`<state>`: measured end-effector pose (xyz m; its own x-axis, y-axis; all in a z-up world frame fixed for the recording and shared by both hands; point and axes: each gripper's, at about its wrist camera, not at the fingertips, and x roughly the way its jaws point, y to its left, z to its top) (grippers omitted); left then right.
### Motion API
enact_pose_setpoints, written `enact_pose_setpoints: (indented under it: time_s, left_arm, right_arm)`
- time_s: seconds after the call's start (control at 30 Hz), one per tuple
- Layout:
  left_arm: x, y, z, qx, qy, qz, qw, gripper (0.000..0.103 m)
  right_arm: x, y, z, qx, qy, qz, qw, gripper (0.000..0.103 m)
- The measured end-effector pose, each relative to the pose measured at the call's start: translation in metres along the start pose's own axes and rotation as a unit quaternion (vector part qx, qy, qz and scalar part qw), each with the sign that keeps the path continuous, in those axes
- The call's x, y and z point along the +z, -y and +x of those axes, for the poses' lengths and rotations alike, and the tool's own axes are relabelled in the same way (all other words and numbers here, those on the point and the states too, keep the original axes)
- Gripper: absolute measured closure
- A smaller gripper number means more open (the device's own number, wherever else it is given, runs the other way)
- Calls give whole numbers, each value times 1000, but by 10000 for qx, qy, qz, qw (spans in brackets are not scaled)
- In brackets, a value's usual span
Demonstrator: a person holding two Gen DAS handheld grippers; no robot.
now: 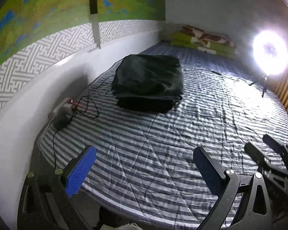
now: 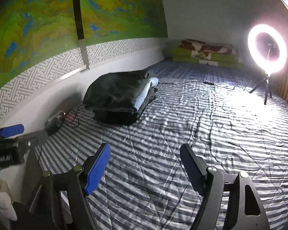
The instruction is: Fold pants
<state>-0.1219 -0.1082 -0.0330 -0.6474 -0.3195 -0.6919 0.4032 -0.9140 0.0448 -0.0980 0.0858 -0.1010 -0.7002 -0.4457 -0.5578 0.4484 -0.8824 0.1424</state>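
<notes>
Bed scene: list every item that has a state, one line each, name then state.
left gripper: open, empty
right gripper: open, empty
pants: folded, top of a stack
ring light: on
power strip: red light lit
blanket: folded

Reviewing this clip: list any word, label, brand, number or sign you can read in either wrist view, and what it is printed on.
None can be read.
Folded blanket at the head of the bed: a small dark mark on a white patch, too blurred to tell whether it is writing.
Power strip by the wall: only a red light, no legible marking.
Wall covering: a maze pattern, not text.
</notes>
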Motion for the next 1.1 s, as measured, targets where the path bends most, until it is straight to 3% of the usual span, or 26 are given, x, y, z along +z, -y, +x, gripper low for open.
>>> enact_pose_setpoints:
  time_s: [0.27, 0.63, 1.1]
  left_arm:
    - [-8, -4, 4, 24, -69, 72, 9999, 0]
    - [-18, 3, -20, -35, 38, 292, 9996, 1]
    - [-25, -2, -42, -9, 126, 255, 9996, 0]
  right_arm:
    - [-8, 5, 16, 16, -264, 188, 9995, 31]
    - [4, -3, 6, -202, 48, 155, 9997, 31]
    - [-13, 4, 1, -349, 17, 52, 9994, 31]
